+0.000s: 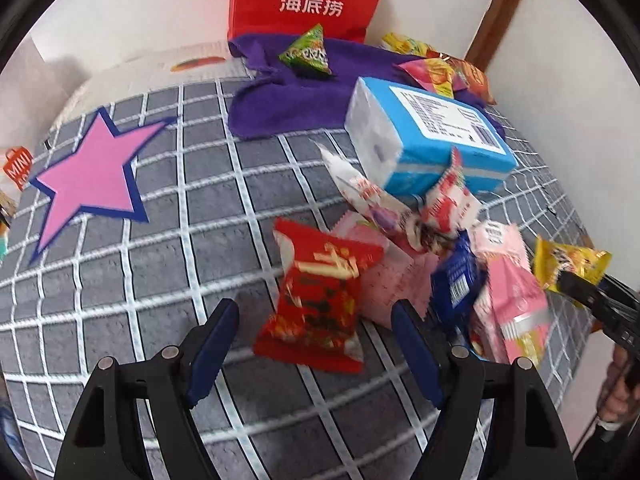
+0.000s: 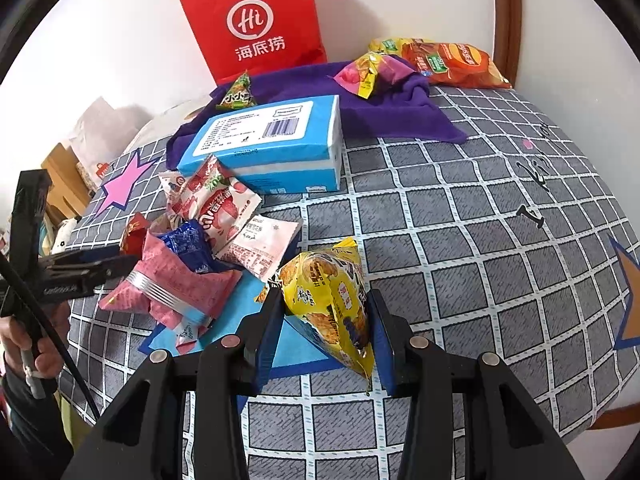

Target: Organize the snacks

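A red snack packet lies on the grey checked cover, between the spread fingers of my left gripper. The pads stand apart from it, so the gripper is open. To its right is a pile of snacks: a pink packet, a dark blue packet and a strawberry packet. My right gripper is shut on a yellow snack packet, held just above the cover beside the pile. That packet also shows at the right edge of the left wrist view.
A blue tissue pack lies behind the pile, partly on a purple cloth. A red paper bag stands against the wall. A green triangular packet, a pink-yellow packet and an orange chips bag lie at the back.
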